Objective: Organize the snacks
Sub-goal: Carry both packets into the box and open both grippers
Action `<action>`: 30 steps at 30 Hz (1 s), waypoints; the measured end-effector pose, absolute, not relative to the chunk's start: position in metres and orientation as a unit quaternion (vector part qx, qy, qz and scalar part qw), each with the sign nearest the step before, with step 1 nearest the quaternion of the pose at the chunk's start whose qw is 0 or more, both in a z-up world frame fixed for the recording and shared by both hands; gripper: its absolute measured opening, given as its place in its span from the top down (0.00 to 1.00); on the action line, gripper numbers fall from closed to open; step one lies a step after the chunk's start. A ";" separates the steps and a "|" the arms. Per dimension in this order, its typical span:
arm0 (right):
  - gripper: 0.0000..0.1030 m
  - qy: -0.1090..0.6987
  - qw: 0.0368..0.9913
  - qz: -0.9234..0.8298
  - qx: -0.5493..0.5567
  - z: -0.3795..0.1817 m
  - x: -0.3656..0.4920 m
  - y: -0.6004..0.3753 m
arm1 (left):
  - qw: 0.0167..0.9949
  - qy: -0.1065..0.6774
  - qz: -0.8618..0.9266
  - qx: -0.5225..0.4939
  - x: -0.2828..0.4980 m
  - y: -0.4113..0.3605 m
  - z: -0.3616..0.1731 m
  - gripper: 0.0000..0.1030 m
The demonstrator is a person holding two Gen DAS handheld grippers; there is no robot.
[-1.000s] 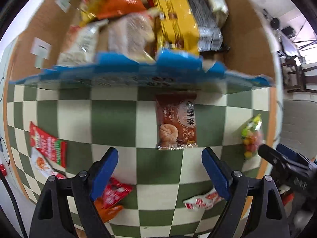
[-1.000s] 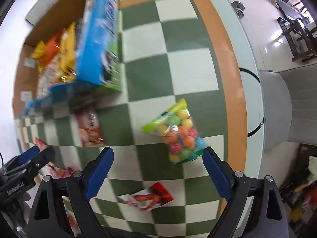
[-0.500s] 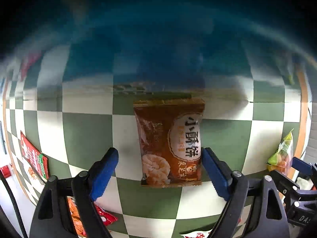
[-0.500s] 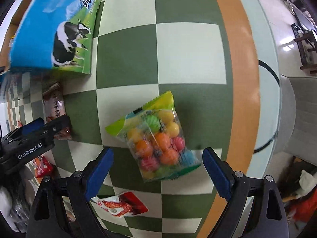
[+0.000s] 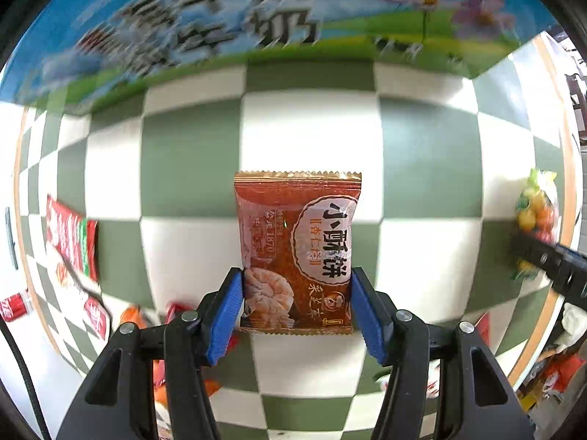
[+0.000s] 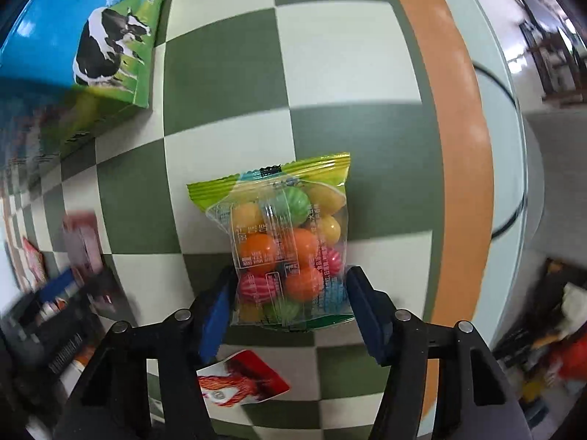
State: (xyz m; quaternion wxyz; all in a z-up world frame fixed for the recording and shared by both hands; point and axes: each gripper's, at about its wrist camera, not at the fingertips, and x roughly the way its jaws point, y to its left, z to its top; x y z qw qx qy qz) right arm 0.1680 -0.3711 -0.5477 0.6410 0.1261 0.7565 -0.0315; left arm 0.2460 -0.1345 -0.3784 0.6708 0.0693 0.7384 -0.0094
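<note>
Two snack packets gripped on a checkered tabletop (image 5: 308,128).
A brown biscuit packet (image 5: 298,253) is clamped by the left tongs (image 5: 296,293); a candy bag (image 6: 290,245) by the right tongs (image 6: 288,293), near the milk carton (image 6: 80,36).

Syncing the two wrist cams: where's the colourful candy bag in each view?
Left wrist: candy bag at the far right edge, partly behind the right tool.
Right wrist: same bag centre frame, between the right tool's blue fingers.
Shared landmark: the blue milk carton on the checkered cloth.
</note>
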 end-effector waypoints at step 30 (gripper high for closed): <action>0.48 0.650 0.714 0.092 0.243 -0.389 0.152 -0.320 | 0.764 0.641 -0.077 0.000 0.263 -0.082 -0.188 0.46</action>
